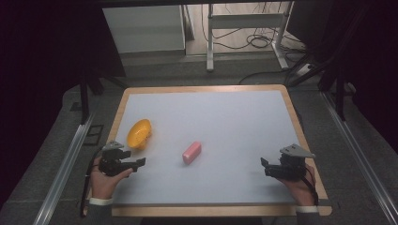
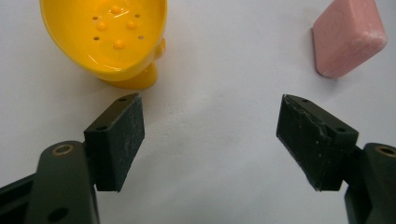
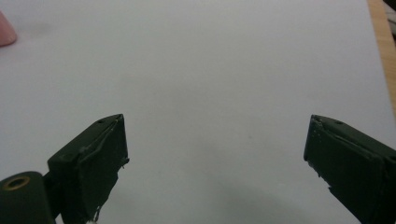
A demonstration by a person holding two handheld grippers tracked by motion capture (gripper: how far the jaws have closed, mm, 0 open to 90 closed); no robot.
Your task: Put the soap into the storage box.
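A yellow soap dish (image 1: 139, 133) with small holes and bumps inside sits at the table's left; the left gripper view has this dish (image 2: 109, 37) just beyond the jaws. A pink soap bar (image 1: 191, 152) lies near the middle, apart from the dish, and is at the top right as the bar (image 2: 349, 36) in the left gripper view. My left gripper (image 1: 137, 162) is open just below the dish, empty (image 2: 210, 135). My right gripper (image 1: 264, 165) is open at the right side, pointing left, nothing between its jaws (image 3: 215, 158). The bar's pink edge (image 3: 5, 30) peeks in at far left.
The white table top (image 1: 225, 122) has a wooden rim (image 1: 300, 126). A grey floor, metal rails and a desk frame with cables (image 1: 253, 42) lie beyond the far edge. A wide bare stretch of white surface separates the bar from my right gripper.
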